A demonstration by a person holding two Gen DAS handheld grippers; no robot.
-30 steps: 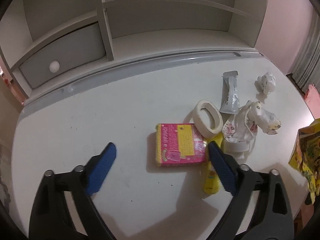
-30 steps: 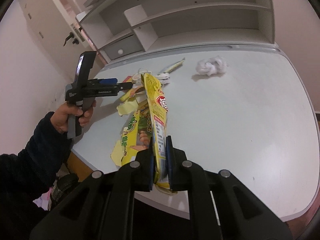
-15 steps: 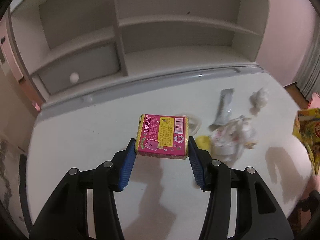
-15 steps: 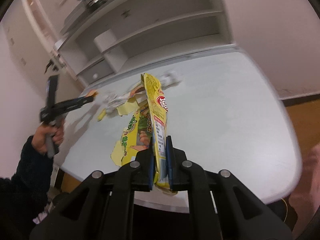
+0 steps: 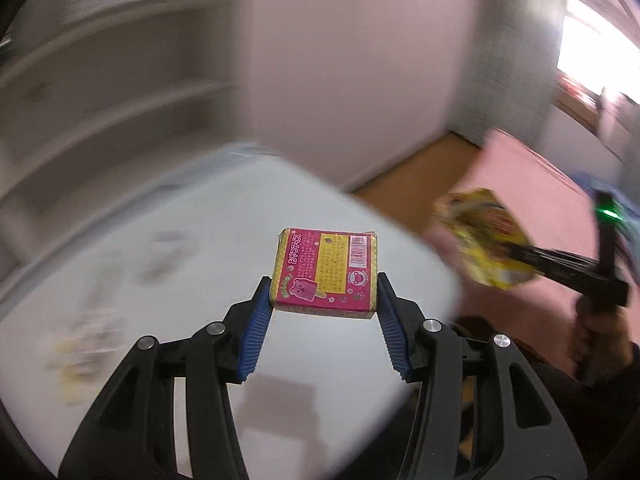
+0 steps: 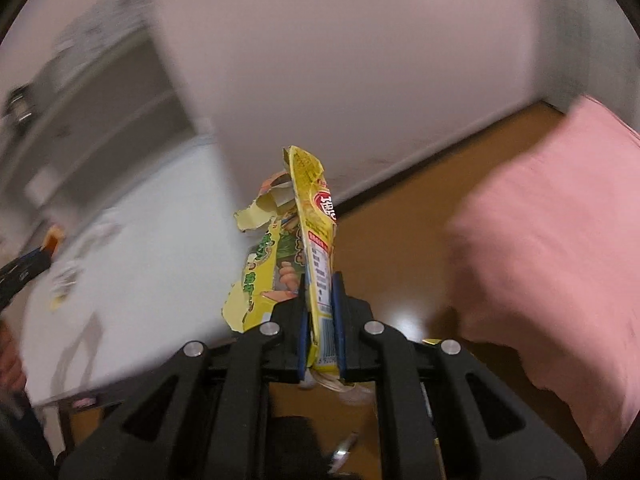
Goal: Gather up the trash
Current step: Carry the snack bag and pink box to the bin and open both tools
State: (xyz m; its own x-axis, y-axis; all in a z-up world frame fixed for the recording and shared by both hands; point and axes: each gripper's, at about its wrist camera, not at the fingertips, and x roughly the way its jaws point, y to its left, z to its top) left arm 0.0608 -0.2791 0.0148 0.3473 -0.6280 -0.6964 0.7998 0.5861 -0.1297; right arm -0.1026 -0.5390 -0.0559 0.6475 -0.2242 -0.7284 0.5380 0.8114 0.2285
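Standing blurred below both views, the white rounded counter (image 5: 168, 248) lies under the left tool (image 5: 324, 300), which grips a pink cardboard box (image 5: 326, 272) by its sides in the air, while the right tool (image 6: 320, 316) is closed on a torn yellow snack wrapper (image 6: 308, 216) held upright.

Your white table (image 5: 192, 216) carries blurred scraps of litter (image 5: 86, 336) on its left side, too smeared to identify.

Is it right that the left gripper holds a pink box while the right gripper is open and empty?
No. The right wrist view shows the right gripper shut on a torn yellow snack wrapper. The left gripper does hold the pink box.
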